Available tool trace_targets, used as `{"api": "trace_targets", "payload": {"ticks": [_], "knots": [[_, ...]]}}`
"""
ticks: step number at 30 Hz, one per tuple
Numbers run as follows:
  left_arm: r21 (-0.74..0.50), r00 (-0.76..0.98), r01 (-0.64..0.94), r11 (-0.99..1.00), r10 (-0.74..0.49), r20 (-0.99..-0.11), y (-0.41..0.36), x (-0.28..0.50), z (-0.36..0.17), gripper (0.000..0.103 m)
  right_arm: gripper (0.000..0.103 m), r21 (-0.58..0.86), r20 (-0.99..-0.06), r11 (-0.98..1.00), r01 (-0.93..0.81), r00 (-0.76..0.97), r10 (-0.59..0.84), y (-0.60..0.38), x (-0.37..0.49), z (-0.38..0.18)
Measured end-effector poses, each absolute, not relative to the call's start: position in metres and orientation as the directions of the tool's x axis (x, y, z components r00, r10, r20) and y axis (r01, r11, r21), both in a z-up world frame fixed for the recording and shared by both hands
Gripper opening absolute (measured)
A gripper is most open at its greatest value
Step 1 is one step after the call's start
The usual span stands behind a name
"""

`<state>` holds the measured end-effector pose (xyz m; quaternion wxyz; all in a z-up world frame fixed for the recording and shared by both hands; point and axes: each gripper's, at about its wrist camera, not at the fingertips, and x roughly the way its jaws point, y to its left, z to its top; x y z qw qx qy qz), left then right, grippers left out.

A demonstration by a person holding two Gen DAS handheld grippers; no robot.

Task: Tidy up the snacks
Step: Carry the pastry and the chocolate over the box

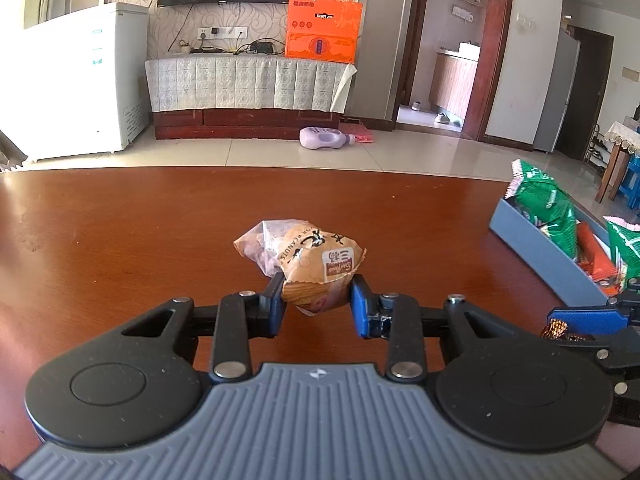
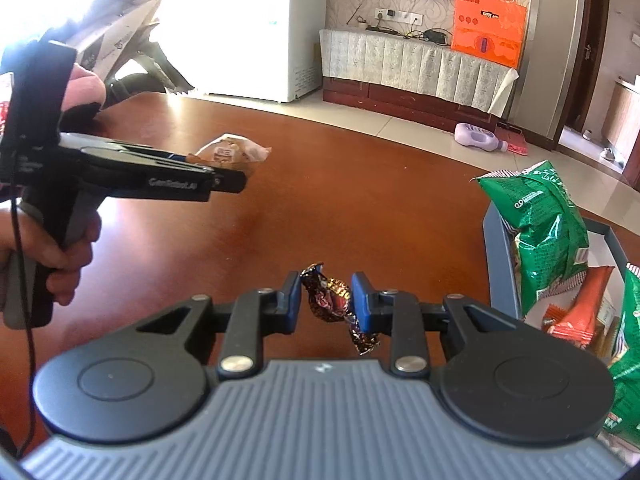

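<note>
On the glossy reddish wooden table [image 1: 120,240], the grey-blue open box [image 2: 498,272] at right already holds green and orange packets. The left gripper [image 1: 316,300] clamps a tan peanut packet [image 1: 308,260]; the right gripper [image 2: 326,300] pinches a dark foil-wrapped candy [image 2: 336,304]. Both are aloft, unboxed.

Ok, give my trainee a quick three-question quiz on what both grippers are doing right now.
1. True or false: the left gripper holds a tan crinkled peanut snack packet.
2. What does the right gripper hold: A green bag, B dark foil-wrapped candy, C nothing?
3. Which snacks already sit in the blue-grey open box?

Key: 1 true. 2 B. 3 Green crinkly bags and orange sachets.
</note>
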<state>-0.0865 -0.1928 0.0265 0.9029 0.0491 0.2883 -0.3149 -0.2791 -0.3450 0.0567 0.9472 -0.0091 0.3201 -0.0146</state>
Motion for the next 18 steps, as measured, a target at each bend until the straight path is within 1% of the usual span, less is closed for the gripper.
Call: {"api": "trace_targets", "payload": {"ticks": [11, 18], "knots": [[-0.088, 0.647, 0.590, 0.802, -0.536, -0.543, -0.194, -0.103, 0.044, 0.038, 0.031, -0.027, -0.590, 1.000, 0.010, 0.807, -0.024, -0.346, -0.304, 0.067], [-0.084, 0.649, 0.603, 0.794, -0.548, -0.528, -0.199, -0.118, 0.061, 0.038, 0.031, -0.015, -0.560, 1.000, 0.001, 0.828, -0.010, -0.341, -0.324, 0.079]]}}
